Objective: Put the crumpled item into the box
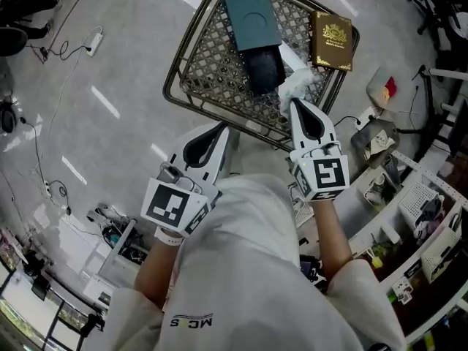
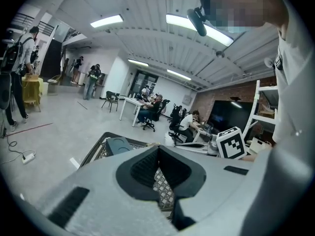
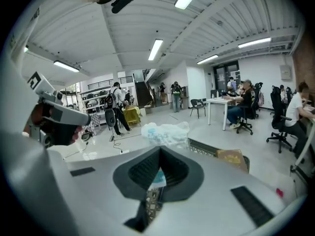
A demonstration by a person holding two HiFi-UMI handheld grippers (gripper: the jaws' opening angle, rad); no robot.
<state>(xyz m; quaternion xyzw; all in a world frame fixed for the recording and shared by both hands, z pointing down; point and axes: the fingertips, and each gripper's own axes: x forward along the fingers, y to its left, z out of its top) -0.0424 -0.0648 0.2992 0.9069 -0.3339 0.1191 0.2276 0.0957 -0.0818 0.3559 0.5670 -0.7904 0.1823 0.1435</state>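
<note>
A crumpled white plastic item [image 1: 298, 82] hangs at the tip of my right gripper [image 1: 292, 102], which is shut on it above the near right part of a metal lattice table [image 1: 212, 64]. In the right gripper view the crumpled item [image 3: 165, 132] bulges just past the gripper [image 3: 160, 150]. A teal box [image 1: 252, 17] lies on the table with a black part [image 1: 263, 70] sticking out of its near end, just left of the crumpled item. My left gripper [image 1: 221, 128] is shut and holds nothing, near the table's front edge. The left gripper view shows the teal box [image 2: 118, 145] beyond its gripper [image 2: 158, 150].
A brown box with gold print [image 1: 333, 41] lies at the table's far right corner. Cluttered shelves [image 1: 420, 210] stand to the right. Cables and a power strip [image 1: 93, 42] lie on the floor at the left. People sit at desks [image 2: 147, 109] in the background.
</note>
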